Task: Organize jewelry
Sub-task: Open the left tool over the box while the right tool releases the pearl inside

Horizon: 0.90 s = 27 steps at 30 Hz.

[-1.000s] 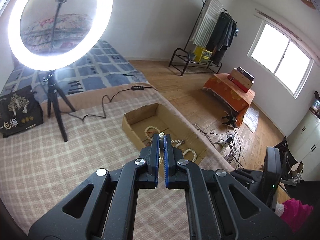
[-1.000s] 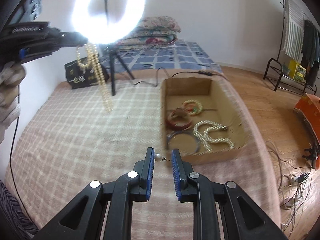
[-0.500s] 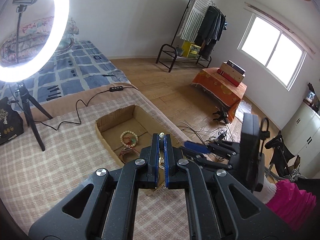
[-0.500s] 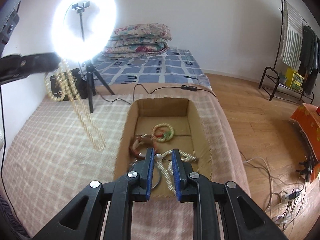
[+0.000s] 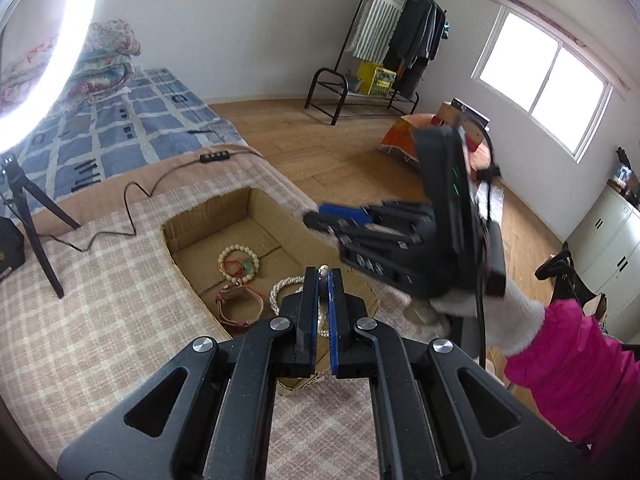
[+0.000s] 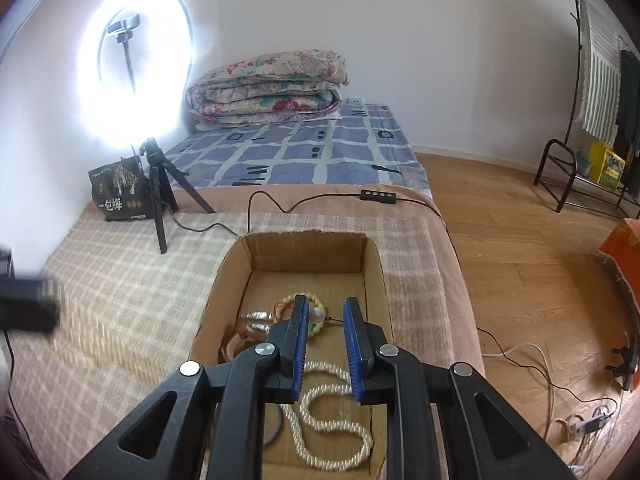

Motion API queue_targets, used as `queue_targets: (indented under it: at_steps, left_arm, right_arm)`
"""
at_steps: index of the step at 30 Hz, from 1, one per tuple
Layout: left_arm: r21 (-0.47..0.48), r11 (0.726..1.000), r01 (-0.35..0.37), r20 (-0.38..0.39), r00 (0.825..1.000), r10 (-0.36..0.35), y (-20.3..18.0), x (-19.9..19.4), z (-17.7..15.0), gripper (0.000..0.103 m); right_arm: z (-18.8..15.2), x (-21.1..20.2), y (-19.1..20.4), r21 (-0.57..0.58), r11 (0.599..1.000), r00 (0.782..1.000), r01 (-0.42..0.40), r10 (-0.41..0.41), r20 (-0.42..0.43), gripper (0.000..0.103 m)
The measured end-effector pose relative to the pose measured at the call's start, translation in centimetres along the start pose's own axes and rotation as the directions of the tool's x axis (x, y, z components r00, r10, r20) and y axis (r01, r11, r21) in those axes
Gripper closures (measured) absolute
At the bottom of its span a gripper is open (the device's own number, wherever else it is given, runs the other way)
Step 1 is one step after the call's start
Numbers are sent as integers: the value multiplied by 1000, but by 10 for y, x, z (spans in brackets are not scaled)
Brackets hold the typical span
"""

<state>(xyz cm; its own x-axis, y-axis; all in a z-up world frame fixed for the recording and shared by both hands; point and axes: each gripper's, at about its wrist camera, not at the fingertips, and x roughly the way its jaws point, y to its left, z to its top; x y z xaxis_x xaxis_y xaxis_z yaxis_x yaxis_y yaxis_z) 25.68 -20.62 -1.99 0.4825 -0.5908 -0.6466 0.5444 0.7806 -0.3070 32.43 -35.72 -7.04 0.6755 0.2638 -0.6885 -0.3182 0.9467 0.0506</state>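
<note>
Left hand-held gripper [image 5: 323,280] hangs over the near end of the cardboard box [image 6: 372,264], jaws pressed together on a pearl strand [image 5: 322,269], likely to lower it in. Right hand-held gripper [image 6: 324,312], also above the box, holds a single pearl [image 6: 318,314] on a thin wire between partly closed jaws. Inside the box lie a pearl necklace [image 6: 332,428] and a bead bracelet [image 5: 239,260].

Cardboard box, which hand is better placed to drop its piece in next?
Right, probably. The right gripper hangs over the cardboard box with a pearl between its fingers; the left gripper is beside it, over the blanket.
</note>
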Motion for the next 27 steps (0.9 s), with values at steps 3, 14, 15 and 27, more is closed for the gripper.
queue_targets:
  at_steps: [3, 14, 15, 27]
  left_arm:
    - [-2, 1000, 1, -22, 1000, -1, 1, 13, -6, 101]
    - [32, 999, -13, -81, 997, 16, -5, 45, -30, 101]
    - [33, 999, -15, -82, 996, 17, -4, 47, -31, 101]
    - [70, 996, -57, -73, 995, 62, -7, 45, -34, 51]
  right_arm:
    - [6, 13, -2, 0, 1000, 1000, -23, 23, -11, 87]
    - [19, 65, -11, 47, 998, 997, -49, 51, -50, 86]
    - [19, 67, -12, 54, 997, 997, -49, 52, -52, 86]
    - [26, 63, -9, 58, 998, 1000, -20, 21, -18, 28]
